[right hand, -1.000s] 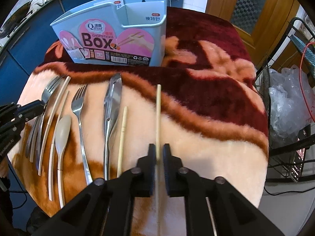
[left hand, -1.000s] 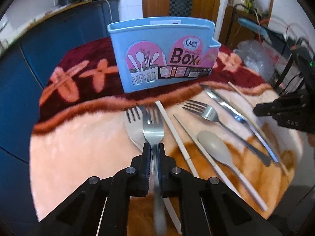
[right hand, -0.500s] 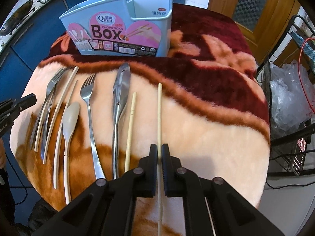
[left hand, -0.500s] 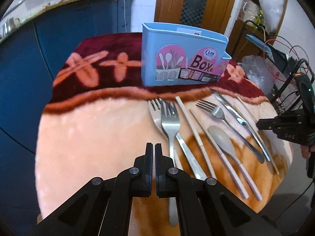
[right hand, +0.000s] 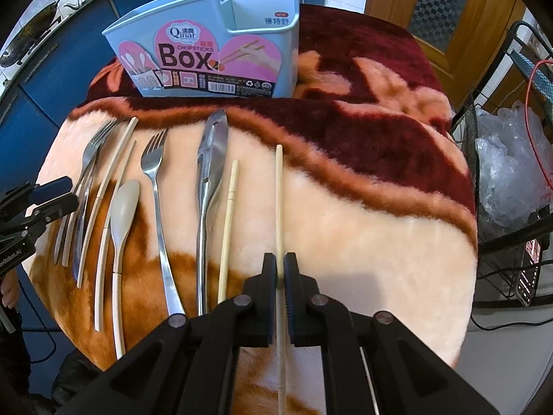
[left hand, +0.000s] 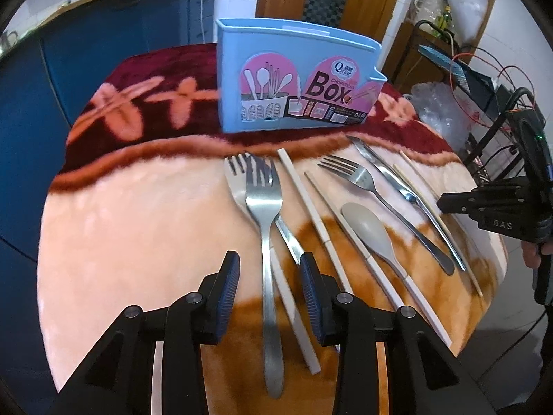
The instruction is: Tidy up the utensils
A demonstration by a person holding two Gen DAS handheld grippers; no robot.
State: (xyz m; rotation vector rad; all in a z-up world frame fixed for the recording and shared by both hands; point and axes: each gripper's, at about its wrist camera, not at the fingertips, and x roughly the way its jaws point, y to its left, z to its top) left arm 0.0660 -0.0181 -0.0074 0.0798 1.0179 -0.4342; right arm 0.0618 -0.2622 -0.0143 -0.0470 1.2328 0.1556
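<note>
A light blue utensil box (left hand: 293, 79) (right hand: 214, 45) stands at the back of the blanket-covered table. In front of it lie forks, a steel knife (right hand: 209, 173), a grey spoon (right hand: 122, 207), white chopsticks (left hand: 304, 193) and a bamboo chopstick (right hand: 230, 214). My left gripper (left hand: 269, 259) is opening. A steel fork (left hand: 261, 190) lies on the blanket between its fingers, untouched by the pads and crossing a second fork (left hand: 233, 176). My right gripper (right hand: 280, 259) is shut on another bamboo chopstick (right hand: 279, 190), which points toward the box.
The round table's edge (left hand: 484, 311) drops off close to the utensils on the near side. Blue cabinets (left hand: 103, 52) stand at the left and behind. A wire rack with a plastic bag (right hand: 511, 173) and a wooden door (right hand: 432, 7) are on the right.
The left jaws, shut on the fork's handle a second ago, have parted and the fork lies free on the blanket. The right gripper has kept still on its chopstick.
</note>
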